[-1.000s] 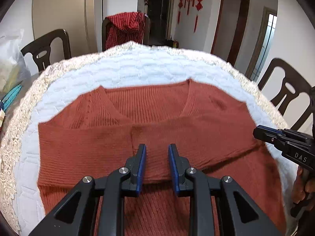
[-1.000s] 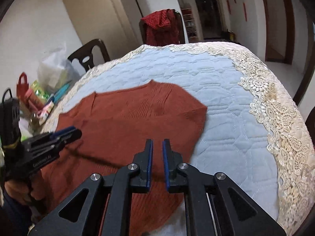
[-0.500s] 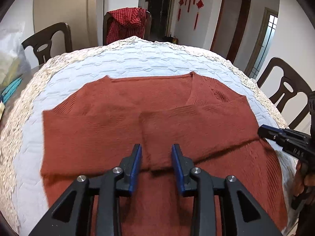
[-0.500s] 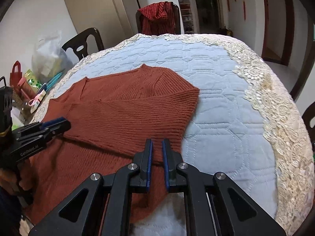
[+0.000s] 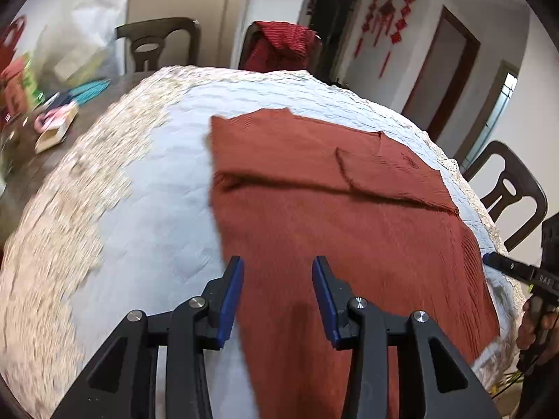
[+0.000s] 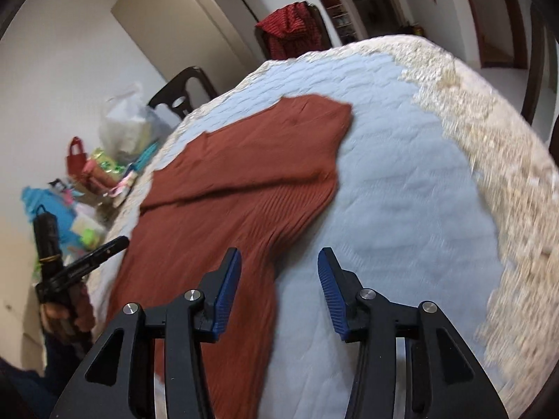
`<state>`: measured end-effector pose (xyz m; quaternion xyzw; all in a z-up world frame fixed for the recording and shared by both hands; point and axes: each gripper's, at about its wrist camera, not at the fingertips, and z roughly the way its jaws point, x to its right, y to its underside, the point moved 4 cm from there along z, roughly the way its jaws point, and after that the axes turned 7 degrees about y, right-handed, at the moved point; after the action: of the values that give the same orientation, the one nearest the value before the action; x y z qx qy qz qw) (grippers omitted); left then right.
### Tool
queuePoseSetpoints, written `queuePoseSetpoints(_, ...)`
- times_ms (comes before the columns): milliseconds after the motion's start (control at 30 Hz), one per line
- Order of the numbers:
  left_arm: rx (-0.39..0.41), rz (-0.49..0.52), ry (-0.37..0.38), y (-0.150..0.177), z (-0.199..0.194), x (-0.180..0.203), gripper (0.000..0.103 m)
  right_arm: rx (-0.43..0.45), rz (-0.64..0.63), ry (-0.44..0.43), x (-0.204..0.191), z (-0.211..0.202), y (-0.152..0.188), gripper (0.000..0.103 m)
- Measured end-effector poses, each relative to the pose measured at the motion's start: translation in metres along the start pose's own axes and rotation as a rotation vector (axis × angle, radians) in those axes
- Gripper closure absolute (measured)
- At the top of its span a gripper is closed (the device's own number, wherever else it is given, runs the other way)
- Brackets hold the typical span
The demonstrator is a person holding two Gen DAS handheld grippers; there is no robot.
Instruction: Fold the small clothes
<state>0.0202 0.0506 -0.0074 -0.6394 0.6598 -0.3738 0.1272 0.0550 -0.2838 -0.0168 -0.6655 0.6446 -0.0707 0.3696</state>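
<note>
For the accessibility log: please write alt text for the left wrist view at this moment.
A rust-red sweater lies flat, sleeves folded across it, on a white quilted tablecloth. The open left gripper hovers over its near left edge; the right gripper shows at far right.

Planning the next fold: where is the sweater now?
The sweater lies flat on the white quilt, sleeves folded in, between the open left gripper and right gripper.

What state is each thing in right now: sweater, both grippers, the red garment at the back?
Sweater: flat on the quilted cloth, both sleeves folded across the body.
Left gripper: open, holding nothing.
Right gripper: open, holding nothing.
Red garment: draped over a chair back.
</note>
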Motion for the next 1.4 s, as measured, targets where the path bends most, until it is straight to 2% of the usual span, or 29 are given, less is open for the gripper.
queuePoseSetpoints(200, -0.044, -0.059, 0.025, 0.027, -0.006, -0.010, 0.059, -0.031, -0.006, -0.039, -0.009, 0.007, 0.020, 0.056)
queuePoseSetpoints(400, -0.044, -0.069, 0.072, 0.047, -0.018, 0.000, 0.058, -0.055, 0.020, -0.120, -0.013, 0.002, 0.035, 0.056)
queuePoseSetpoints(567, -0.039, -0.114, 0.114, 0.059, -0.026, 0.002, 0.058, -0.069, 0.033, -0.152, -0.017, -0.005, 0.048, 0.058)
queuePoseSetpoints(700, -0.031, -0.121, 0.121, 0.063, -0.029, 0.004, 0.058, -0.093, 0.006, -0.143, -0.025, -0.006, 0.056, 0.070)
queuePoseSetpoints(767, -0.030, -0.118, 0.117, 0.062, -0.027, 0.005, 0.058, -0.099, 0.005, -0.139, -0.025, -0.004, 0.059, 0.082)
queuePoseSetpoints(800, -0.029, -0.122, 0.117, 0.062, -0.027, 0.005, 0.059, -0.098, 0.010, -0.137, -0.024, -0.002, 0.058, 0.084)
queuePoseSetpoints(833, -0.027, -0.122, 0.115, 0.062, -0.027, 0.005, 0.060, -0.097, 0.023, -0.137, -0.022, -0.001, 0.058, 0.090)
queuePoseSetpoints(867, -0.027, -0.111, 0.109, 0.062, -0.025, 0.007, 0.071, -0.097, 0.038, -0.140, -0.020, 0.000, 0.058, 0.094)
queuePoseSetpoints(900, -0.026, -0.100, 0.098, 0.062, -0.025, 0.008, 0.082, -0.098, 0.053, -0.147, -0.018, 0.001, 0.058, 0.095)
queuePoseSetpoints(1000, -0.031, -0.107, 0.117, 0.061, -0.024, 0.006, 0.093, -0.091, 0.056, -0.150, -0.017, 0.000, 0.058, 0.095)
queuePoseSetpoints(1067, -0.021, -0.136, 0.144, 0.058, -0.029, 0.000, 0.093, -0.081, 0.062, -0.162, -0.017, -0.004, 0.057, 0.096)
queuePoseSetpoints(1233, 0.027, -0.193, 0.155, 0.060, -0.050, -0.021, 0.093, -0.030, 0.087, -0.158, -0.002, -0.030, 0.058, 0.096)
queuePoseSetpoints(1367, -0.026, -0.225, 0.161, 0.073, -0.038, -0.026, 0.093, -0.070, 0.124, -0.131, 0.013, -0.022, 0.068, 0.096)
queuePoseSetpoints(1400, -0.019, -0.221, 0.157, 0.074, -0.039, -0.025, 0.093, -0.070, 0.128, -0.135, 0.014, -0.020, 0.069, 0.097)
